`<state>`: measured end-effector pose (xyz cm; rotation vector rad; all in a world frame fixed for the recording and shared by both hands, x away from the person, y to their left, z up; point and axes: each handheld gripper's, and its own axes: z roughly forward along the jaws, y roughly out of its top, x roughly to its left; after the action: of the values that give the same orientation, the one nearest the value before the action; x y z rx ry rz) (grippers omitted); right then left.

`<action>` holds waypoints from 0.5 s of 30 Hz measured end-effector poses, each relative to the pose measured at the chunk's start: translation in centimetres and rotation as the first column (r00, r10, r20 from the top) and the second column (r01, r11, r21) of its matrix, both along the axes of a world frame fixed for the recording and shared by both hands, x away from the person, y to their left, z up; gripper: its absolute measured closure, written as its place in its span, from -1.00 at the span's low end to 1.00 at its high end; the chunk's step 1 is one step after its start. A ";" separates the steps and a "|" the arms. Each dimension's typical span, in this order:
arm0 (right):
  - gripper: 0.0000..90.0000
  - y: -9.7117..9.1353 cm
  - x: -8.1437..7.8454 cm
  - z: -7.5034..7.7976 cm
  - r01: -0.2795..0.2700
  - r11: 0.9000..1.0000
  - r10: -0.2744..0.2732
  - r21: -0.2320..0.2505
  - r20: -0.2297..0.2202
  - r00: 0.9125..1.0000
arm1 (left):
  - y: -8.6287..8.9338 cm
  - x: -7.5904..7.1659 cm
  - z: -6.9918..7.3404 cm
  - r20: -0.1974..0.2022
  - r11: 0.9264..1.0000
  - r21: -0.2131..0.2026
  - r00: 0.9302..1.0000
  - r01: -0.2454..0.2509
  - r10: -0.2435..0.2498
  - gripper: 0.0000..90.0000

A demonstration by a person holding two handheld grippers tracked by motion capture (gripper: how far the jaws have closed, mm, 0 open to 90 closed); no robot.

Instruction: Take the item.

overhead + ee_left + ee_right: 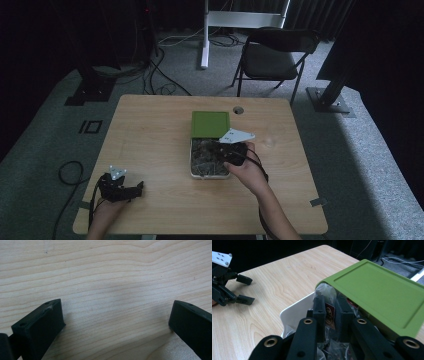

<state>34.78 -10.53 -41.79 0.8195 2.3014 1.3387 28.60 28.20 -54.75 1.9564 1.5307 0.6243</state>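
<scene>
Two grippers work over one wooden table (150, 150), each placed for its own job; largest of the things on it is a white box (192, 165) with its green lid (210, 123) lying just beyond the right gripper's jaws, pushed back, it seems, to leave the contents reachable. Right gripper (329, 307) reaches down into that box, its jaws drawn nearly together on a clear wrapped packet (329, 313) that stands between them, probably one being picked out of the heap of packets beneath. Left gripper (136, 190) rests well apart near the table's near left corner, jaws spread wide with bare wood between them, parked out of the way, I judge.
</scene>
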 end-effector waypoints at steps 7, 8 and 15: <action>0.81 -1.3 0.2 0.5 0.019 1.000 -0.019 0.011 0.000 1.000 | 0.0 0.0 0.0 0.000 1.000 0.000 1.000 0.000 0.000 -1.00; 0.81 -1.6 0.2 0.5 0.020 1.000 -0.020 0.011 0.002 1.000 | 0.0 0.0 0.0 0.000 1.000 0.000 1.000 0.000 0.000 -1.00; 0.81 -3.5 0.4 0.7 0.057 0.997 -0.057 0.043 0.005 0.998 | 0.0 0.0 0.0 0.001 1.000 0.000 1.000 0.000 0.000 -1.00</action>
<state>35.15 -14.07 -41.06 0.8866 2.2345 1.3688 28.60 28.20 -54.76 1.9558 1.5302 0.6250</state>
